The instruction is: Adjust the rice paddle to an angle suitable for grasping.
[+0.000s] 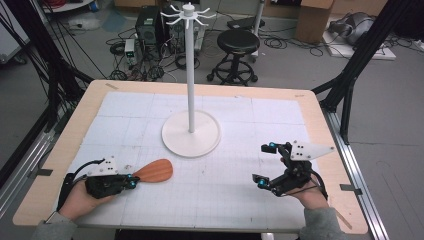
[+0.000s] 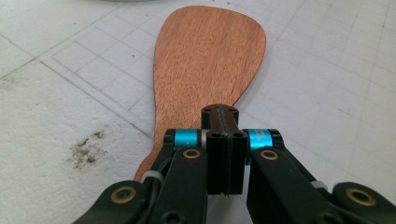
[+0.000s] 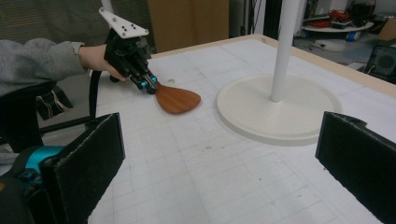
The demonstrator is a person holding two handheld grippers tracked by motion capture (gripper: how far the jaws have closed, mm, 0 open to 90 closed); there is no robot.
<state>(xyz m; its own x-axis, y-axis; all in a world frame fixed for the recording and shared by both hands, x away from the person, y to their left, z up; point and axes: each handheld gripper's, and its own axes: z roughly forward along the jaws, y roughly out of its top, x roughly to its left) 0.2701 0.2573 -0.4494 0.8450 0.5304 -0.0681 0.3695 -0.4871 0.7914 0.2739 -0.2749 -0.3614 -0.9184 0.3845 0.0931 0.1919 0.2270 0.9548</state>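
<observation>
The person's two grey sleeves come in at the near edge of the tabletop (image 1: 65, 150), one on each side. The tabletop is a big wooden board with a white mat (image 1: 225, 180) of small squares on top.

The next biggest thing is the white stand (image 1: 190, 131). It has a round flat base in the middle of the mat and a tall thin pole going straight up. At the top of the pole, small white hooks stick out all around.

The left hand-held gripper (image 1: 134, 178) is near the left corner, low over the mat. Its jaws are squeezed tight on the thin handle end of the wooden spoon (image 1: 155, 170). In the left gripper view the two jaws press together with the spoon (image 2: 205, 65) handle between them. The spoon lies flat on the mat. Its wide brown end points right, toward the middle. It is near the stand's base but not touching it.

The right hand-held gripper (image 1: 265, 164) is on the right side, well apart from the spoon. Its jaws are spread wide with nothing between them.

There is a small dark smudge (image 2: 86, 149) on the mat just beside the spoon handle.
</observation>
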